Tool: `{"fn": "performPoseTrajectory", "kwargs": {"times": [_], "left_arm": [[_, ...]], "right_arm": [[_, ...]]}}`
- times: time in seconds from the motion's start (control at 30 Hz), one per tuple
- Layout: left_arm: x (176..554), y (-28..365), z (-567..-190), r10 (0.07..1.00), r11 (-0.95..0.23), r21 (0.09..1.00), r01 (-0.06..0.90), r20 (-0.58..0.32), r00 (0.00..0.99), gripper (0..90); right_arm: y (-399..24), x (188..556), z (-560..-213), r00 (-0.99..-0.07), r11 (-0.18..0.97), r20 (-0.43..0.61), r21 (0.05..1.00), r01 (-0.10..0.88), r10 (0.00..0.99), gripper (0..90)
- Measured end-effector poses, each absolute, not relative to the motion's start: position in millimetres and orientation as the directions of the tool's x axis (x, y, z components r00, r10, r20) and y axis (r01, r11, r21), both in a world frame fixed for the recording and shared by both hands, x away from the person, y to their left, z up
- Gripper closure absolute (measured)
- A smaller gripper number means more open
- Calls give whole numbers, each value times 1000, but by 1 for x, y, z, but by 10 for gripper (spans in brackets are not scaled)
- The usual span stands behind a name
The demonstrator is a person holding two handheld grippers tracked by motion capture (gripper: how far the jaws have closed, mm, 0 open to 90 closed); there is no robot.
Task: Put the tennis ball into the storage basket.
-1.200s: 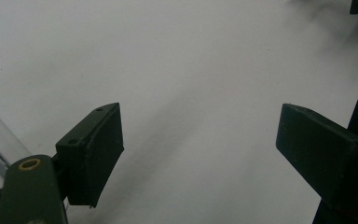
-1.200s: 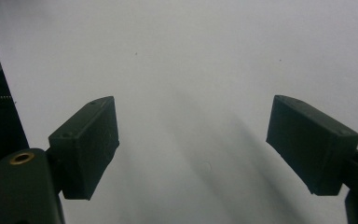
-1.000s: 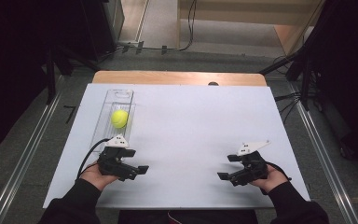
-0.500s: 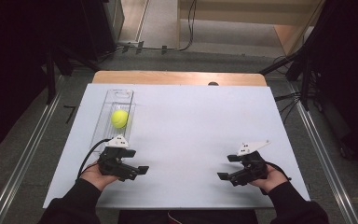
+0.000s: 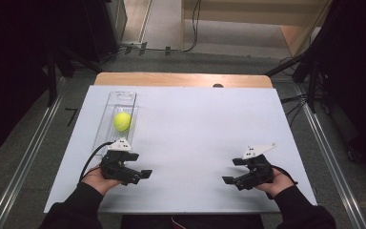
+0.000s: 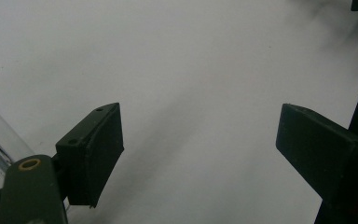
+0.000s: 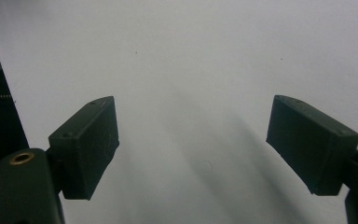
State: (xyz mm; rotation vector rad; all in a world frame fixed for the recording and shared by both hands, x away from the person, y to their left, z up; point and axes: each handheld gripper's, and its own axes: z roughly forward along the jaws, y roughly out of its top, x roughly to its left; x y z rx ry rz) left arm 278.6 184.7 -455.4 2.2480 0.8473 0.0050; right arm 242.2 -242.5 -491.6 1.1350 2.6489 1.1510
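Both pairs of my jaws stand apart with nothing between them, left gripper [image 5: 140, 174] and right gripper [image 5: 229, 180] resting low on the white table [image 5: 200, 124]. Beyond my left one, the yellow ball [image 5: 122, 121] sits inside a clear tray [image 5: 124, 97]; I judge a careless reach could clip its wall and set the ball rolling.

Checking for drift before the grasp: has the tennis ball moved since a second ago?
No. The tennis ball sits at the same spot in the clear tray, same gap to the tray's far end, on the white table.
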Motion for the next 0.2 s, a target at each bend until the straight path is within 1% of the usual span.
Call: {"fn": "performPoseTrajectory", "kwargs": {"times": [0.2], "left_arm": [[279, 184, -455, 574, -522, 633, 571, -235, 785, 155]], "right_arm": [[-243, 242, -492, -732, 458, 238, 646, 610, 638, 148]]}}
